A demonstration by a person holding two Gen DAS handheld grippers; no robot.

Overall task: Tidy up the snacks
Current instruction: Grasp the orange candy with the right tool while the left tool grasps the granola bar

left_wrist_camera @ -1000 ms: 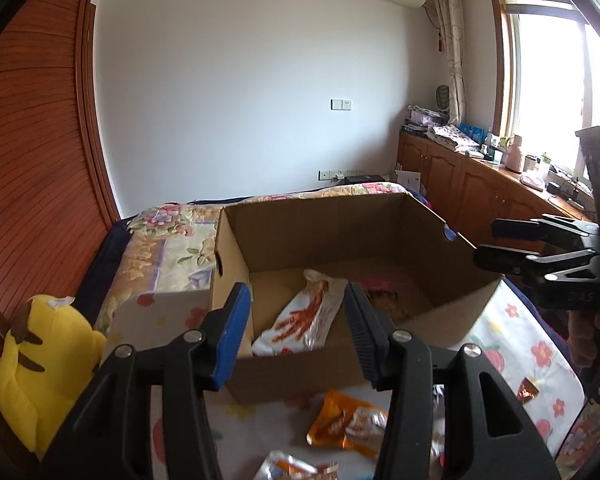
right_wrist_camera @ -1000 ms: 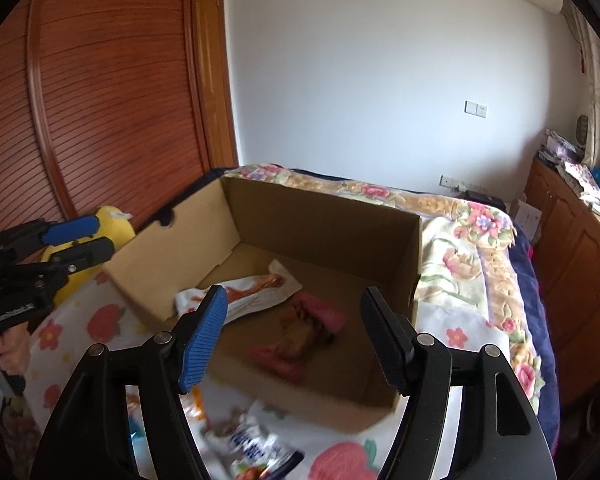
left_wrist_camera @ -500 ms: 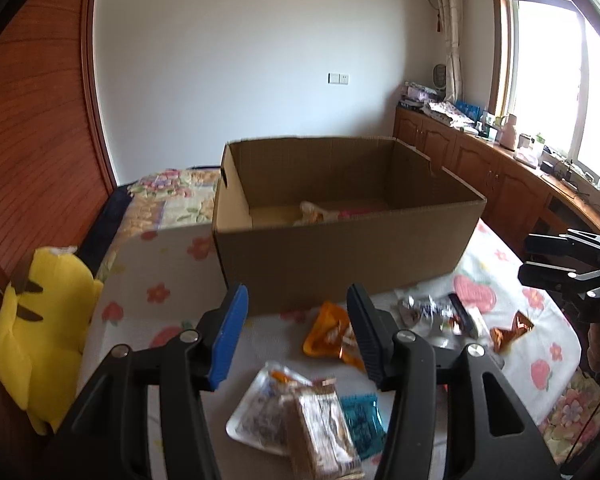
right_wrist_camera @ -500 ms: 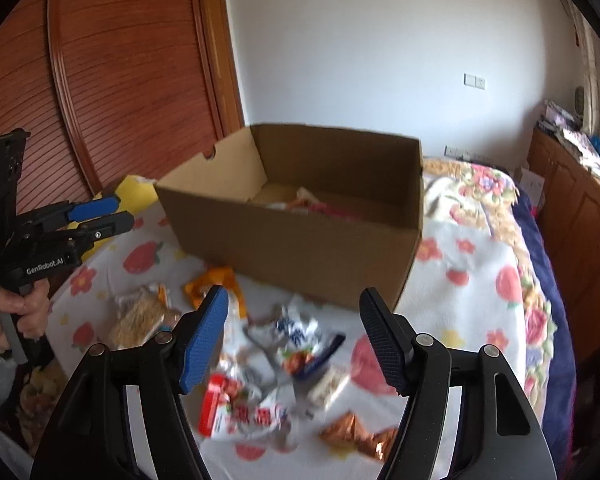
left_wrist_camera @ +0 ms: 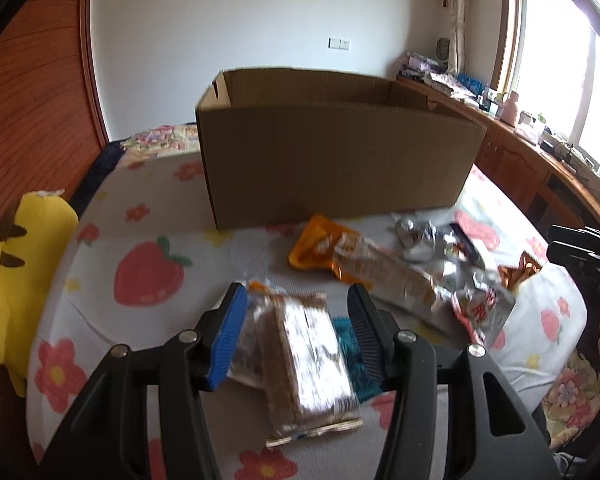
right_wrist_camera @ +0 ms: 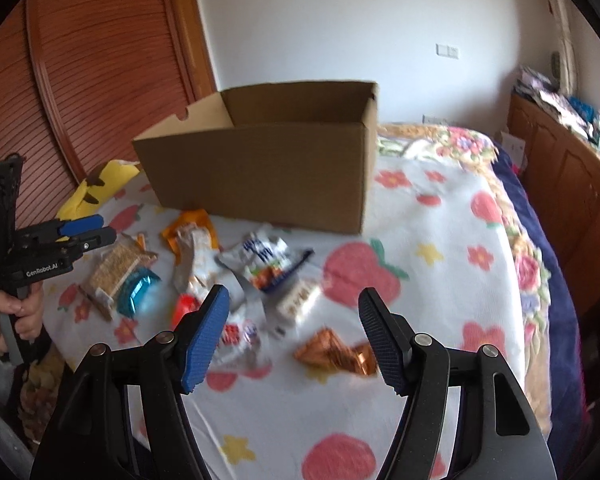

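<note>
1. The left tongs [left_wrist_camera: 296,334] tilt downward over the bed [left_wrist_camera: 148,240], jaws partly apart and holding nothing; a clear-wrapped brown biscuit pack [left_wrist_camera: 304,356] lies on the sheet below the gap between them, and whether the pads touch it cannot be told.
2. In the right wrist view the left tongs [right_wrist_camera: 94,230] sit at the left edge, carried by a hand [right_wrist_camera: 14,320] closed around the grip.
3. The right tongs [right_wrist_camera: 294,334] also angle down, jaws wide apart and empty, above a copper foil packet [right_wrist_camera: 336,354] and a red-and-white wrapper [right_wrist_camera: 236,336].
4. The snacks lie loose on the strawberry-print sheet in front of the cardboard box [right_wrist_camera: 268,172]: an orange packet [left_wrist_camera: 320,246], silver wrappers [left_wrist_camera: 428,240] and a teal packet [right_wrist_camera: 138,290].
5. A yellow plush toy [left_wrist_camera: 18,272] rests at the bed's left edge.
</note>
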